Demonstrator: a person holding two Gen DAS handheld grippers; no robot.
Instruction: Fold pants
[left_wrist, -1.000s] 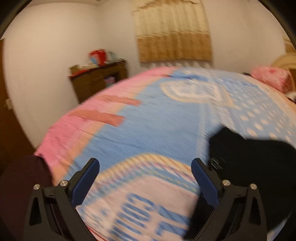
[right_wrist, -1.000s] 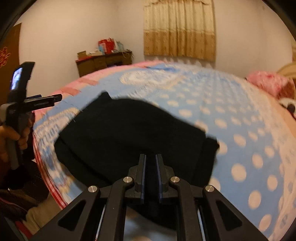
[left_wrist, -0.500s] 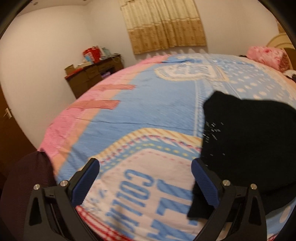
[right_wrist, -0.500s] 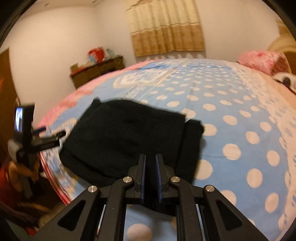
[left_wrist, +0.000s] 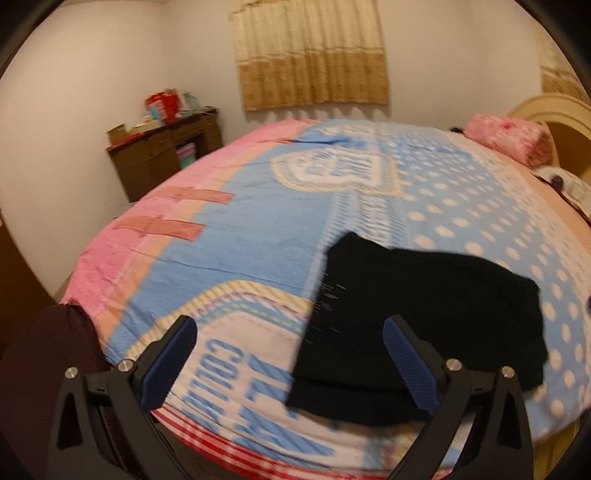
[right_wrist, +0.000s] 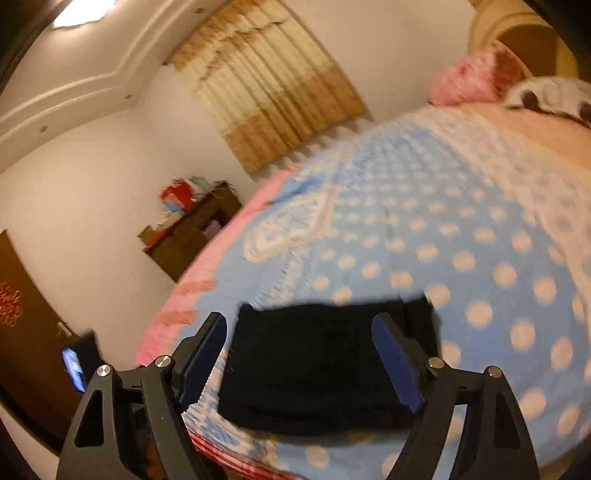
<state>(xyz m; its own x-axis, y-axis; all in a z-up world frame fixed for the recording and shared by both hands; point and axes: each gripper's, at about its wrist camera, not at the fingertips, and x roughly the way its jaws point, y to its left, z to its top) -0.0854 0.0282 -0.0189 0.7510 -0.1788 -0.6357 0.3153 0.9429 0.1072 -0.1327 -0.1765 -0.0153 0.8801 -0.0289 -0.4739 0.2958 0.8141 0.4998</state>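
The black pants (left_wrist: 417, 317) lie folded into a flat rectangle near the front edge of the bed; they also show in the right wrist view (right_wrist: 317, 365). My left gripper (left_wrist: 288, 350) is open and empty, held above the bed's front edge, left of and close to the pants. My right gripper (right_wrist: 299, 354) is open and empty, raised and tilted, with the folded pants seen between its fingers but apart from them.
The bed (left_wrist: 258, 229) has a blue, pink and polka-dot cover. A pink pillow (left_wrist: 509, 136) lies at the head. A brown cabinet (left_wrist: 162, 155) with clutter stands by the far wall under a curtain (left_wrist: 310, 55). A dark red cloth (left_wrist: 44, 362) hangs at lower left.
My right gripper has opened and let go of the pants, then lifted and tilted. My left gripper has swung right, so the pants sit more centrally in its view.
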